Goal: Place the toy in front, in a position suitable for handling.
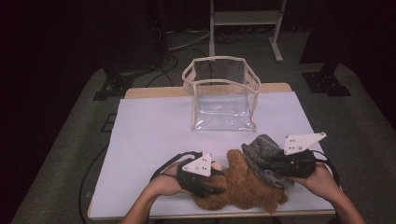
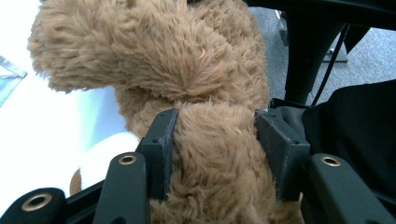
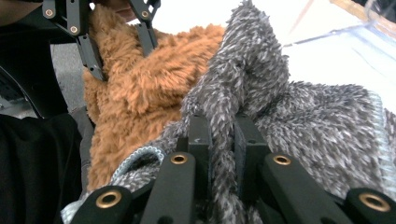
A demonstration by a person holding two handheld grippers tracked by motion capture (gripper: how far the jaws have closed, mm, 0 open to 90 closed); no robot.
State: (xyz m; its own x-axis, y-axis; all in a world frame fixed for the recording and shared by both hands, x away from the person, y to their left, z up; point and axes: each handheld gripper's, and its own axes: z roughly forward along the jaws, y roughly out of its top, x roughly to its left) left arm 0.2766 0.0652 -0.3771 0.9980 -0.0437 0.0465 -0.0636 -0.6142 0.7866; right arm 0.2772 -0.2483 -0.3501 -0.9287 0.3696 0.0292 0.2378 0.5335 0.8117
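Left fingers [image 2: 161, 154] clamp a limb of the bear [image 1: 243, 184]; right fingers [image 3: 201, 154] pinch the grey hat [image 1: 264, 156] shut. Bear lies on the bench [image 1: 154, 135], near-side of the clear bag [image 1: 222, 93]. Step: dressing, likely. Next: pull hat over the head.

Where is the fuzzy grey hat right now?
In the high view the grey hat sits at the table's near right, against the brown teddy bear, in front of the clear bag. The right tongs pinch its fabric.
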